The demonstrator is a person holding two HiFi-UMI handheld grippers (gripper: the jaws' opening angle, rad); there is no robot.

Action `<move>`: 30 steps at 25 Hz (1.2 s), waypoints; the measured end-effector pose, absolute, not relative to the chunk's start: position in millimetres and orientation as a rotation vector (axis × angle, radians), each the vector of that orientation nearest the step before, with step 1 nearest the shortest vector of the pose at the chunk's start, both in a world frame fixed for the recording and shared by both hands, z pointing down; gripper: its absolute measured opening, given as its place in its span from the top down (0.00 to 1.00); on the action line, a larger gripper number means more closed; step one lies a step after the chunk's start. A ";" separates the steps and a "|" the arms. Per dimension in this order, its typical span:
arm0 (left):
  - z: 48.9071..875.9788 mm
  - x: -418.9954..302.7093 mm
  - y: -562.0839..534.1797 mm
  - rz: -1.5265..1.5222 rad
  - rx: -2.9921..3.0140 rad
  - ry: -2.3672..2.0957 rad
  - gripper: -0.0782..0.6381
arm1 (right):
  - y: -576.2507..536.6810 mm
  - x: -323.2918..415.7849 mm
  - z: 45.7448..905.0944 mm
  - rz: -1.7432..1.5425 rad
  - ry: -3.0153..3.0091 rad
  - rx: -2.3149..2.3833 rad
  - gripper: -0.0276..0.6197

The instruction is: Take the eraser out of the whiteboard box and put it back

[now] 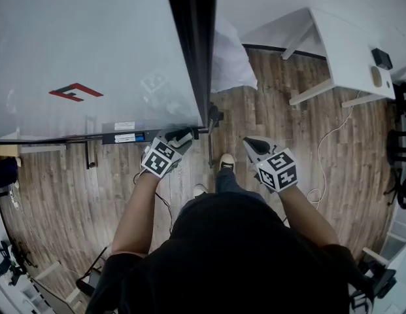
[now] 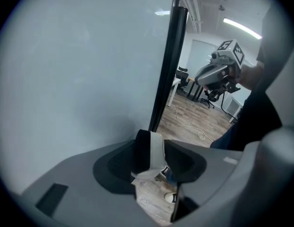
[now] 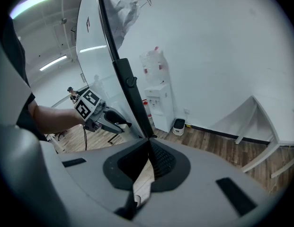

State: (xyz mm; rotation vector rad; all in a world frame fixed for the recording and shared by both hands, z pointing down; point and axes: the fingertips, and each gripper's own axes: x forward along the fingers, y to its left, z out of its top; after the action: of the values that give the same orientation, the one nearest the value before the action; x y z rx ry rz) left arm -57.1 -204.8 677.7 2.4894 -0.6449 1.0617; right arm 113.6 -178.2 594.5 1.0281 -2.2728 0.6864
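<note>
- While left gripper point(image 1: 182, 136) hangs at the whiteboard point(image 1: 91, 44) bottom-right edge, jaws are spread, eraser point(image 2: 147, 151) between.
- Right gripper point(image 1: 251, 142) pinched closed, empty, over open floor point(image 1: 281, 110).
- Table point(image 1: 346, 48) well apart.

Left fingers point(image 2: 113, 167) apart — right fingers point(image 3: 164, 160) together

Wood floor point(image 1: 274, 90) below right claw point(image 1: 250, 142); white cable point(image 1: 320, 146) lies right of claw; white table point(image 1: 350, 51) stands beyond.

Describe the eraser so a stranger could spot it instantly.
Start at the large white whiteboard and follow its lower edge to the black upright post. There, between the left gripper's jaws, stands a block eraser, half black, half white, unlike the grey jaws.
</note>
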 end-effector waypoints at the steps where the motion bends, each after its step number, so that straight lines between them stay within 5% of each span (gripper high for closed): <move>1: 677.5 -57.2 -205.4 1.058 2.487 -0.647 0.61 | -178.4 114.1 593.8 0.686 -2.273 1.030 0.96; 30: 661.0 -53.7 -204.9 0.999 2.491 -0.678 0.67 | -171.3 117.0 589.3 0.680 -2.280 1.032 0.96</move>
State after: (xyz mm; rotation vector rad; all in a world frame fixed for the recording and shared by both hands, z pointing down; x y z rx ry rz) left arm -53.7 -204.9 661.0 2.4908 -0.6780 0.9989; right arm 117.0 -171.3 589.3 1.0315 -2.2802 0.6805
